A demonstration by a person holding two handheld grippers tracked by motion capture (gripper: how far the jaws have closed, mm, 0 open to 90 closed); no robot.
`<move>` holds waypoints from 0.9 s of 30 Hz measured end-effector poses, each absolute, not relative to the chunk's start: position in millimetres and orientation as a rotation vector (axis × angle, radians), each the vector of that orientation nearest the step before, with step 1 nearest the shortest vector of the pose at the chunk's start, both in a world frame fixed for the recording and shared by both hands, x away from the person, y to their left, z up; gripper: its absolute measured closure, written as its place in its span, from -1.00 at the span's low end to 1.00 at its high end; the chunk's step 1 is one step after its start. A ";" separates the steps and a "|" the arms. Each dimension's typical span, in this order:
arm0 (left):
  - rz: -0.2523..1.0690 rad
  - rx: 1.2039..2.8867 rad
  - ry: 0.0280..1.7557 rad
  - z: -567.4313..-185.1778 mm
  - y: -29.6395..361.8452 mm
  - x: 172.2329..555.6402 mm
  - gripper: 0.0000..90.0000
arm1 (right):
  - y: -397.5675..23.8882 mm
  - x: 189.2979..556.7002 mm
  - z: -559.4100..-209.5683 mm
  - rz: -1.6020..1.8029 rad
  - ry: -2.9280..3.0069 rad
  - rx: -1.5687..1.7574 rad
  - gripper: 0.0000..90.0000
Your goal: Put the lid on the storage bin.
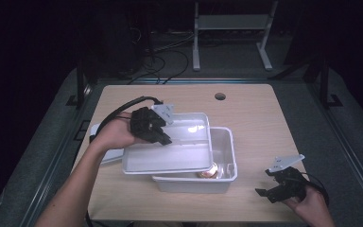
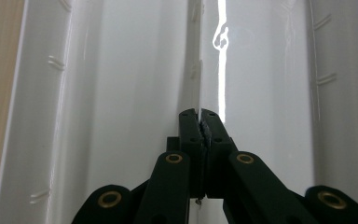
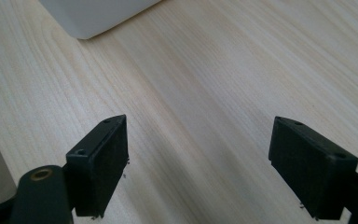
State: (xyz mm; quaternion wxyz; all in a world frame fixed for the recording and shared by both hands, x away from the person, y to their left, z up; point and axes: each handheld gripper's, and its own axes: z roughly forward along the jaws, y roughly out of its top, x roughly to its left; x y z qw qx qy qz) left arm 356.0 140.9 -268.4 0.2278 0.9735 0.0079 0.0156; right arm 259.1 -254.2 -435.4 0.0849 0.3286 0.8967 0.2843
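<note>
My left gripper [image 1: 163, 137] is clamped on the lid's [image 1: 170, 153] thin rim, lid hanging tilted over the box [image 1: 227, 165] just ahead of my jaws. One-edge pinch: the lid could pivot or slip out, or catch the box wall and shove it. Right gripper [image 3: 198, 163] sits jaws apart over bare table [image 3: 214, 93], well clear.

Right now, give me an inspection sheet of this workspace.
Surface: light wooden table, round hole near far edge.
Job's things: white plastic lid held tilted over white plastic tub; small brownish item inside tub, unclear what.
Clutter: white object partly hidden beneath left hand.
Grippers: left gripper shut on lid's rim; right gripper open over bare table.
Cables: black cable trails from left gripper.
Surroundings: dark; metal stand, floor cables.
</note>
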 end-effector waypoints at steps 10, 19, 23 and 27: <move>0.008 2.687 -0.030 -283.6 107.8 362.6 0.98 | -258.3 257.9 -433.9 0.862 2.660 0.989 -0.57; -0.016 2.695 -0.057 -293.5 86.4 363.5 0.98 | -257.2 257.5 -432.9 0.868 2.661 0.979 -0.57; -0.032 2.706 -0.059 -297.9 81.6 365.5 0.98 | -257.6 257.3 -432.4 0.869 2.659 0.976 -0.57; -0.026 2.710 -0.052 -301.6 77.9 367.7 0.98 | -256.9 257.0 -432.4 0.869 2.661 0.969 -0.57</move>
